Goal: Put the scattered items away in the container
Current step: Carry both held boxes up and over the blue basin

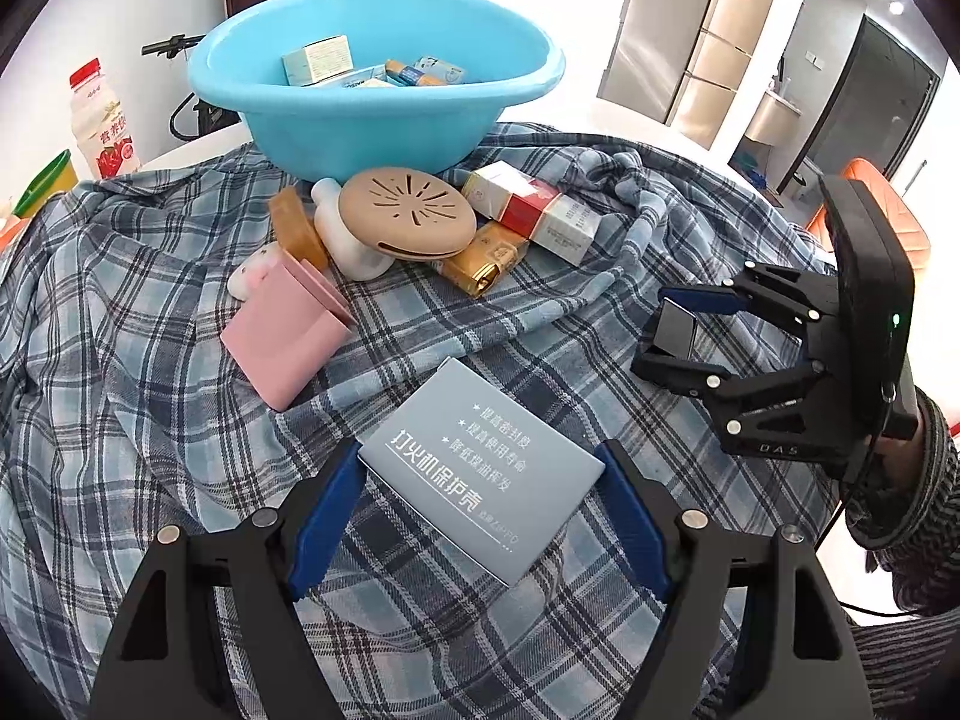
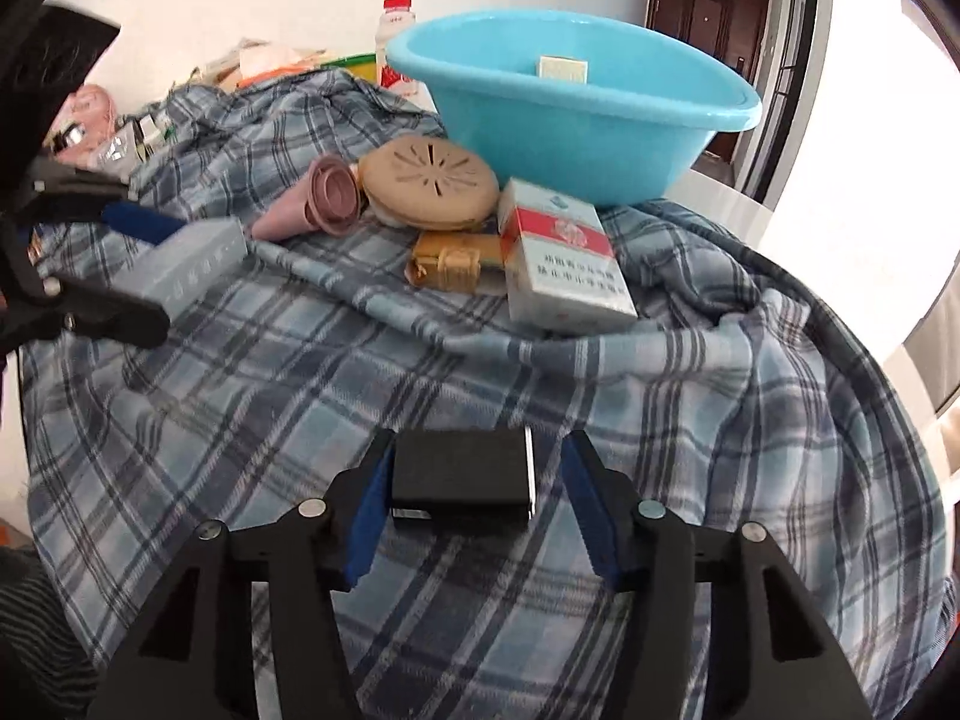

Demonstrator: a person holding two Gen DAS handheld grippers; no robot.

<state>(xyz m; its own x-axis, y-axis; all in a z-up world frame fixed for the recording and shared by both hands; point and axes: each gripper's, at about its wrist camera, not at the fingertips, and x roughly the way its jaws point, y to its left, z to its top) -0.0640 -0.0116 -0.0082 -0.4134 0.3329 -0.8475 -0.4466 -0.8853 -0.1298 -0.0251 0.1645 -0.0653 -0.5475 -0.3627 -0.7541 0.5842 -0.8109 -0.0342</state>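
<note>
On the near half of the plaid cloth, both grippers have a box between their fingers.

Left gripper clamps a flat grey box with white lettering, its blue pads against the box's two sides. Right gripper, further right, has a small black box between its fingers; the left pad touches the box, while a narrow gap shows at the right pad, so a firm grip is not visible. At the far edge of the cloth stands the light-blue basin, with several small cartons already inside. Just near of it lies a cluster: a tan round vented case, a red-and-white carton, a gold packet and, to the left, a pink holder.
</note>
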